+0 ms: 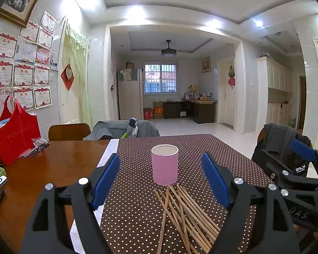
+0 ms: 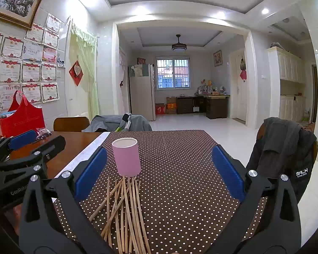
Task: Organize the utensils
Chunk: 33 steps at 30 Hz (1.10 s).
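Note:
A pink cylindrical cup (image 1: 165,165) (image 2: 126,157) stands upright on the brown dotted cloth (image 1: 137,211) (image 2: 180,180). Several wooden chopsticks (image 1: 186,218) (image 2: 125,213) lie in a loose heap just in front of it, their far tips touching its base. My left gripper (image 1: 161,182) hovers open above the heap, nothing between its blue pads. My right gripper (image 2: 159,173) is open too, with the heap near its left finger. Each gripper shows at the edge of the other's view: the right gripper (image 1: 294,160) and the left gripper (image 2: 21,146).
A wooden table (image 1: 42,169) extends left of the cloth, holding a red bag (image 1: 14,131) and small packets (image 1: 35,147). Chairs draped with grey clothing stand behind (image 1: 125,129) and to the right (image 2: 284,148). White floor lies beyond.

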Each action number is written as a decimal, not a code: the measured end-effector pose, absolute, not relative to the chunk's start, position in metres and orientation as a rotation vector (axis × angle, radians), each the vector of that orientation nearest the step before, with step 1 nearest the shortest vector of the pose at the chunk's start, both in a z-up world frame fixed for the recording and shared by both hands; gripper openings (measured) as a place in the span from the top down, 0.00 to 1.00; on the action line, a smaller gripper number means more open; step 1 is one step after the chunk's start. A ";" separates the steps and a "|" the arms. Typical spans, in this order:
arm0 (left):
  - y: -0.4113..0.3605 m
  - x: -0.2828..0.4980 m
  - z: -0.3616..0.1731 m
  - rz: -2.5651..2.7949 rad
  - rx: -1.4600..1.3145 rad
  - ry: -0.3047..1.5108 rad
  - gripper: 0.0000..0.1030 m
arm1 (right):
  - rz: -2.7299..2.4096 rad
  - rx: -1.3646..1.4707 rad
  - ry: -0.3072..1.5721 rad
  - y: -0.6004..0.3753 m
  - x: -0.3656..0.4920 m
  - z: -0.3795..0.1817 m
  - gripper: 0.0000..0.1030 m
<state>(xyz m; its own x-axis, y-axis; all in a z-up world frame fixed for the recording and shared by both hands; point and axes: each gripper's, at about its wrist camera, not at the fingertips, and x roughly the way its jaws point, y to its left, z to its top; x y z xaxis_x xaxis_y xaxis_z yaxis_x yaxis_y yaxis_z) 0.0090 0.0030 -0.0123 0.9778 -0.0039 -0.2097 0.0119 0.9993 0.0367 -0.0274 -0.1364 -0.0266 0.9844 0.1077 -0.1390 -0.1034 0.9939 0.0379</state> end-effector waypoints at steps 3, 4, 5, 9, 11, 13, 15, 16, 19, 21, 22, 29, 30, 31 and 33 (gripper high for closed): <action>0.003 0.010 -0.013 -0.008 0.038 0.215 0.24 | 0.106 0.032 0.143 -0.137 -0.027 -0.027 0.06; 0.003 0.010 -0.013 -0.007 0.038 0.215 0.24 | 0.107 0.032 0.143 -0.137 -0.028 -0.027 0.06; 0.003 0.010 -0.013 -0.007 0.038 0.214 0.24 | 0.106 0.032 0.142 -0.137 -0.028 -0.027 0.06; 0.003 0.009 -0.014 -0.007 0.036 0.217 0.24 | 0.106 0.031 0.143 -0.138 -0.028 -0.028 0.06; 0.003 0.009 -0.014 -0.007 0.036 0.217 0.24 | 0.106 0.031 0.143 -0.138 -0.028 -0.028 0.06; 0.003 0.009 -0.015 -0.006 0.036 0.217 0.24 | 0.106 0.031 0.144 -0.138 -0.028 -0.028 0.06; 0.003 0.009 -0.015 -0.006 0.037 0.217 0.24 | 0.106 0.031 0.145 -0.138 -0.028 -0.028 0.06; 0.003 0.009 -0.015 -0.007 0.036 0.217 0.24 | 0.106 0.031 0.144 -0.138 -0.028 -0.028 0.06; 0.004 0.009 -0.015 -0.006 0.036 0.218 0.24 | 0.106 0.031 0.145 -0.138 -0.029 -0.028 0.06; 0.004 0.009 -0.015 -0.007 0.036 0.218 0.24 | 0.106 0.031 0.146 -0.138 -0.028 -0.028 0.06; 0.004 0.009 -0.015 -0.006 0.037 0.218 0.24 | 0.106 0.031 0.148 -0.139 -0.027 -0.029 0.06; 0.006 0.010 -0.015 -0.005 0.033 0.225 0.24 | 0.105 0.030 0.155 -0.136 -0.026 -0.029 0.06; 0.007 0.010 -0.015 -0.004 0.032 0.225 0.24 | 0.105 0.031 0.157 -0.135 -0.025 -0.028 0.06; 0.007 0.010 -0.015 -0.004 0.032 0.226 0.24 | 0.105 0.031 0.158 -0.135 -0.024 -0.028 0.06; 0.007 0.010 -0.015 -0.005 0.031 0.226 0.24 | 0.104 0.031 0.160 -0.134 -0.024 -0.028 0.06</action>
